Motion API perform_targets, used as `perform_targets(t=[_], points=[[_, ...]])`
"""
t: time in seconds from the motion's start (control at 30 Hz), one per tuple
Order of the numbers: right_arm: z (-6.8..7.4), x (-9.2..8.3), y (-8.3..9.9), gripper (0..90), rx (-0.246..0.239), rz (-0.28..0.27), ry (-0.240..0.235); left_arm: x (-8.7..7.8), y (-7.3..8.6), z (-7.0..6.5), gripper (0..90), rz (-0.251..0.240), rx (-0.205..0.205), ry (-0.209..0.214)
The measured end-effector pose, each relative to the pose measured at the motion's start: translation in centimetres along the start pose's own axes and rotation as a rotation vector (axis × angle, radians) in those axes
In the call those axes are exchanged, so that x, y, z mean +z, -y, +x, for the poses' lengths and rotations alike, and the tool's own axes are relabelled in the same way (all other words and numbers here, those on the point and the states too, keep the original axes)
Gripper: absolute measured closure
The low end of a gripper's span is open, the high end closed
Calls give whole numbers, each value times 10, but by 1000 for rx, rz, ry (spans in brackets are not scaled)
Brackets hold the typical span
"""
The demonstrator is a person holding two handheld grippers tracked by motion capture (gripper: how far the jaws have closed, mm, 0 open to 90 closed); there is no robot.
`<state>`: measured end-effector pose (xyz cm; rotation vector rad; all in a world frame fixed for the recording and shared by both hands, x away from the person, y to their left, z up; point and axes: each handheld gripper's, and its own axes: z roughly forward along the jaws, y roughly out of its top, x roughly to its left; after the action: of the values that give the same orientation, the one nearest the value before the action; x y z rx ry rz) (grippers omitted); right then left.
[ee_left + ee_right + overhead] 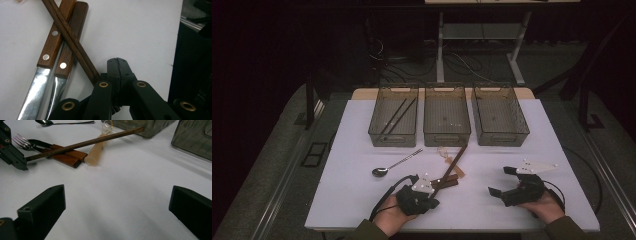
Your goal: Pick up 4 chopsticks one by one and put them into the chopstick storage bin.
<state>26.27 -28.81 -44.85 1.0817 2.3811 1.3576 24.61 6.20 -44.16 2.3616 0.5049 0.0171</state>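
Evidently the left tool (435,187), jaws pressed together beside the chopsticks (72,42), is gripping nothing, so reopening comes next, while the right tool (501,181) is waiting wide at three o'clock.

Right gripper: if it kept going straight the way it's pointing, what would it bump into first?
Probably nothing nearby: ahead of the open right gripper lies bare white table. Farther on stand the plastic bins, though depth is unclear.

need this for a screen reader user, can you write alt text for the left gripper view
The left tool, its black jaws shut together, sits at the near end of a dark wooden chopstick on a white table. The chopstick lies slantwise across two wooden-handled utensils with shiny steel ends, their handles side by side.
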Motion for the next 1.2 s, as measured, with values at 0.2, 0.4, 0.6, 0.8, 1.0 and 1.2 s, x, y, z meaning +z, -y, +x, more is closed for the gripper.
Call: perform_targets(t=[0.2,0.4,0.6,0.8,1.0,1.2], points=[[0,0,0,7,-1,-1,0,-1,0,2,894,23,13,-11],[0,0,0,7,-3,-2,1,-4,2,6,894,30,-1,-23],[0,-1,0,7,-3,-3,1,-7,5,10,894,20,-46,-41],[0,-1,0,7,-2,-4,0,-12,7,15,894,36,-51,-48],[0,-1,0,7,-3,-4,0,-15,10,18,894,21,-78,-63],[0,-1,0,7,-3,-6,0,-21,12,23,894,36,-88,-69]])
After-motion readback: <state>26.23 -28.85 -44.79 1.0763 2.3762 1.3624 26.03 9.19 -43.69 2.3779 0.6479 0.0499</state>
